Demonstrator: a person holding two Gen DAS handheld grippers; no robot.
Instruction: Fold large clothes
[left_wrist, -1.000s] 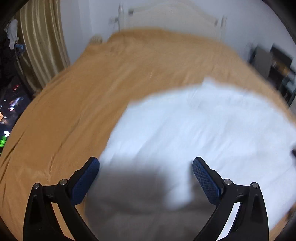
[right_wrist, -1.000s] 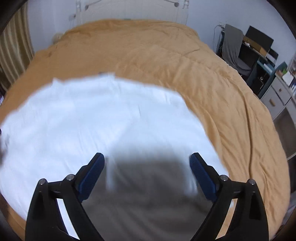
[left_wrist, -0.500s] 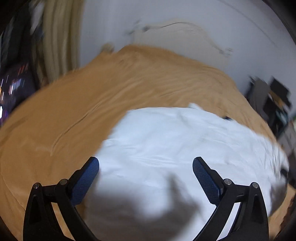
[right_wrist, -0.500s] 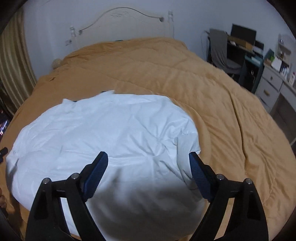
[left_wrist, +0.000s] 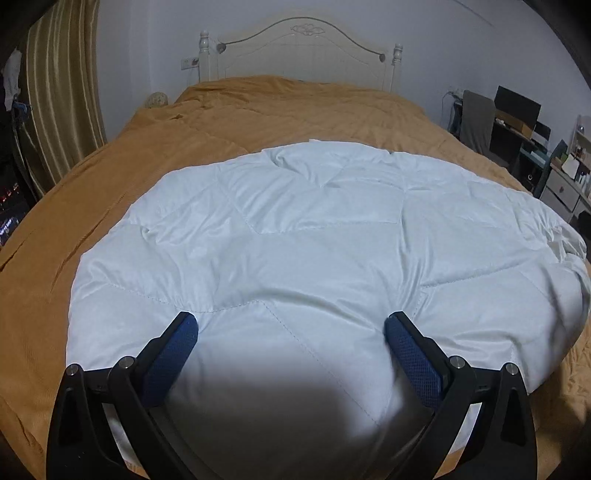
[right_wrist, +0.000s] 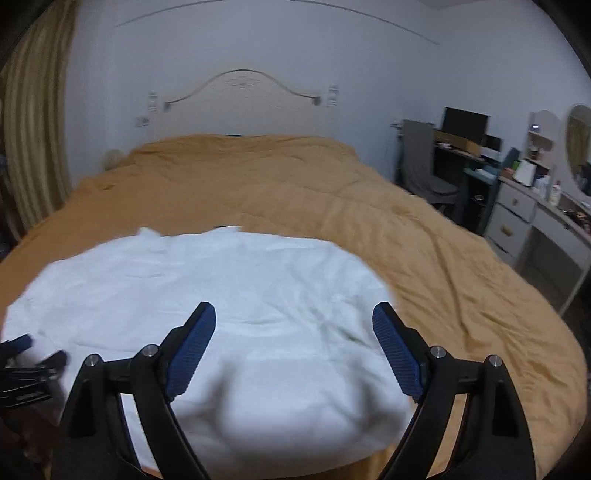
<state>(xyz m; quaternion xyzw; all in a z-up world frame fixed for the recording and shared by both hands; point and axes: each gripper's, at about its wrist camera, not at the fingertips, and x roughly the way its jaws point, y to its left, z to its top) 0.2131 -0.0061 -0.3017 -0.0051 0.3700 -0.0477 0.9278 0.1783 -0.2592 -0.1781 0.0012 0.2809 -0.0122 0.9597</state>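
Ochre-orange bedspread (left_wrist: 332, 122) is covering the whole bed, filling the middle band of both views and running up to a cream headboard (left_wrist: 299, 48) at the upper centre. White quilted garment (left_wrist: 314, 251), the large clothing item, is lying spread flat on the bedspread, occupying the centre and lower half of the left wrist view and the lower left of the right wrist view (right_wrist: 207, 295); its stitched seams are showing as diagonal lines, and its right edge is bunching into folds at the right of the left wrist frame. A dark chair (right_wrist: 421, 166) and a cluttered bench (right_wrist: 476, 155) are standing at the right edge, beside the bed. Striped curtain (left_wrist: 62, 92) is hanging at the upper left. Left claw (left_wrist: 290, 330) is hovering at the bottom of its frame, blue pads (left_wrist: 173, 354) standing wide apart with nothing clamped. Right claw (right_wrist: 294, 319) is likewise standing apart over the garment, gripping nothing. Part of the left claw is also showing, blurred, at the lower left of the right wrist view.
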